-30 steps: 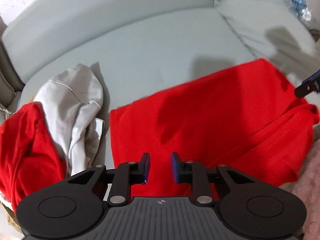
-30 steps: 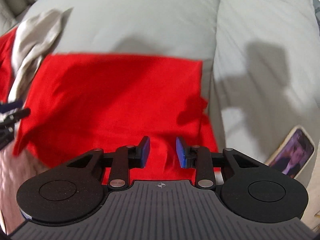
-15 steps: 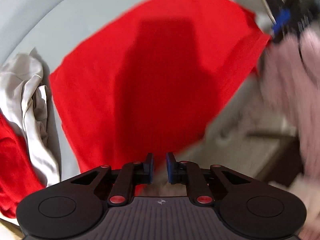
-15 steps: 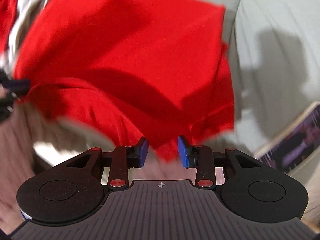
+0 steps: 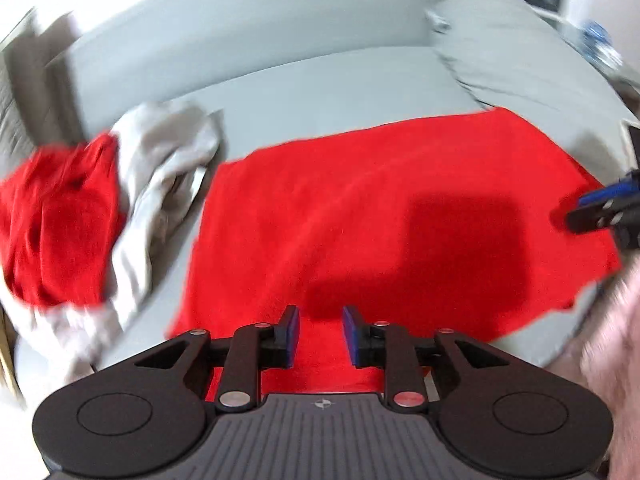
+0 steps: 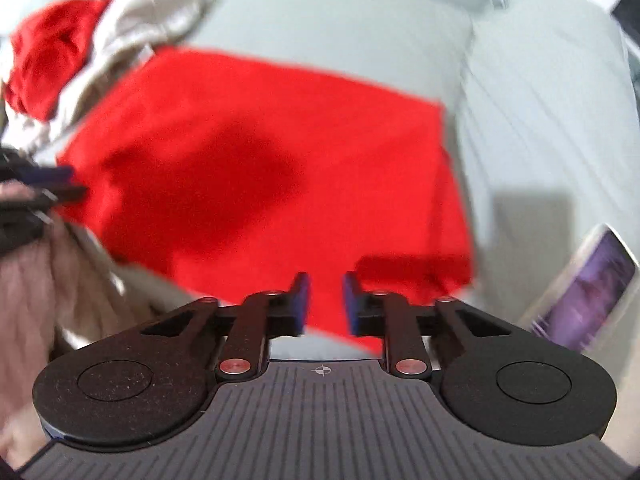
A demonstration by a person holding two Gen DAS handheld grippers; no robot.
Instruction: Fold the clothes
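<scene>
1. While the crumpled red-and-beige clothes heap sits left of it, the flat red cloth garment lies spread on the grey sofa cushion, its long axis running left to right.
2. The left tongs, narrow and opening, hang empty above its near edge.
3. The right tongs, narrow and closing, frame its near right corner without pinching it; I judge neither hand nearer.

The spread garment was plain bright red — no print — on a pale grey-green sofa. Left of the garment lay a crumpled beige cloth and a bunched red one. Right of the garment, a phone showed a purple screen. Both grippers were black with blue pads.
</scene>
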